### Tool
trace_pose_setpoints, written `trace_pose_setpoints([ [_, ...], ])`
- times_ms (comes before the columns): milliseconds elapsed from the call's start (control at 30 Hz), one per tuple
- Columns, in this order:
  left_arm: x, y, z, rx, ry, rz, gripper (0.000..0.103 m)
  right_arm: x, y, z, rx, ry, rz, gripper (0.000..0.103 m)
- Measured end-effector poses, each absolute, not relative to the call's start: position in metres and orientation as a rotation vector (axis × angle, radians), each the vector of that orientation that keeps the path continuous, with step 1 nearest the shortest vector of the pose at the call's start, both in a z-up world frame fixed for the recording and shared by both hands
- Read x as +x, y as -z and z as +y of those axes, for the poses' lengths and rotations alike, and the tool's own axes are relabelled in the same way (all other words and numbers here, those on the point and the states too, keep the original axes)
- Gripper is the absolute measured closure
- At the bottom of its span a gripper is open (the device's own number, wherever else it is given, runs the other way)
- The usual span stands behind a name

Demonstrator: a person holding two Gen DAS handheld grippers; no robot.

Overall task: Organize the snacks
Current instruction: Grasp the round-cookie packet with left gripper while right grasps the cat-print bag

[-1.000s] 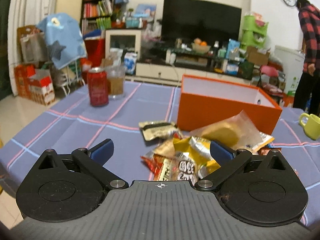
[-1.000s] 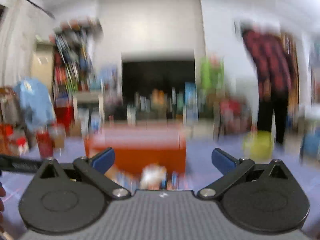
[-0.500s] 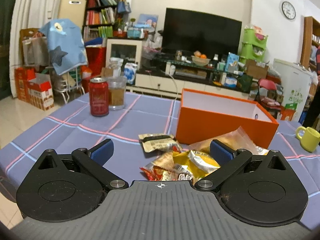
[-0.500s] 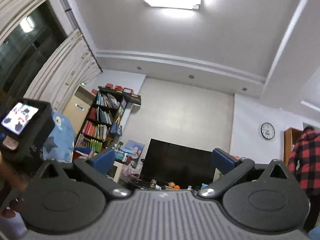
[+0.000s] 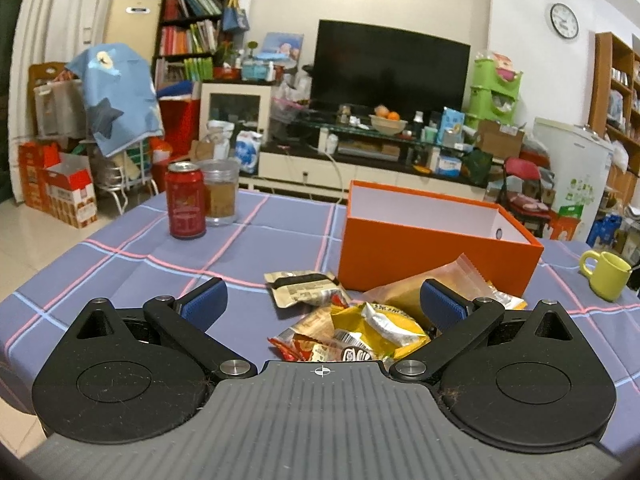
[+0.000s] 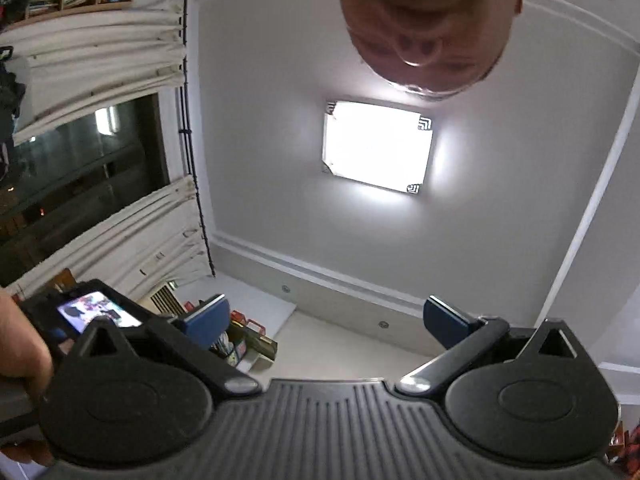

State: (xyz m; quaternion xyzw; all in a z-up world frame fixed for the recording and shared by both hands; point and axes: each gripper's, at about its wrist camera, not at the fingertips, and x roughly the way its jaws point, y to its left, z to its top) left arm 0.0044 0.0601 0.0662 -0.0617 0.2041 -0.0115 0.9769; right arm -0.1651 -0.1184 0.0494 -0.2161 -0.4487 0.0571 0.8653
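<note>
A heap of snack packets (image 5: 360,328) lies on the blue checked tablecloth (image 5: 120,264), just in front of an open orange box (image 5: 432,244) with a white inside. One beige and black packet (image 5: 308,289) lies a little apart at the heap's left. My left gripper (image 5: 322,304) hovers low over the near side of the heap, open, with nothing between its blue pads. My right gripper (image 6: 324,318) is tilted straight up at the ceiling, open and empty. No snacks show in the right wrist view.
A red can (image 5: 186,206) and a glass jar (image 5: 220,192) stand at the table's far left. A yellow-green mug (image 5: 608,276) sits at the right edge. In the right wrist view I see a ceiling light (image 6: 378,146), a person's head at the top and a hand (image 6: 20,344) at the left.
The right gripper has swung upward from facing the table and box to pointing at the ceiling. The left gripper has lifted slightly and stays open over the heap.
</note>
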Motion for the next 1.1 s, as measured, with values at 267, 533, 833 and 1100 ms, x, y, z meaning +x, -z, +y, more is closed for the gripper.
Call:
trace_pose_setpoints([
  [267, 0.008, -0.064, 0.057, -0.096, 0.025, 0.442, 0.006, -0.155, -0.061, -0.124, -0.396, -0.064, -0.79, 0.001],
  [533, 0.017, -0.06, 0.067, -0.119, -0.018, 0.55, 0.006, -0.078, -0.09, -0.144, -0.189, -0.023, 0.068, 0.001],
  [833, 0.025, -0.046, 0.063, -0.101, 0.007, 0.648, 0.006, -0.029, -0.056, -0.144, -0.082, 0.06, 0.513, 0.001],
  [1100, 0.029, -0.031, 0.043, -0.015, 0.015, 0.667, 0.013, -0.017, -0.033, -0.159, -0.036, 0.101, 0.613, 0.001],
])
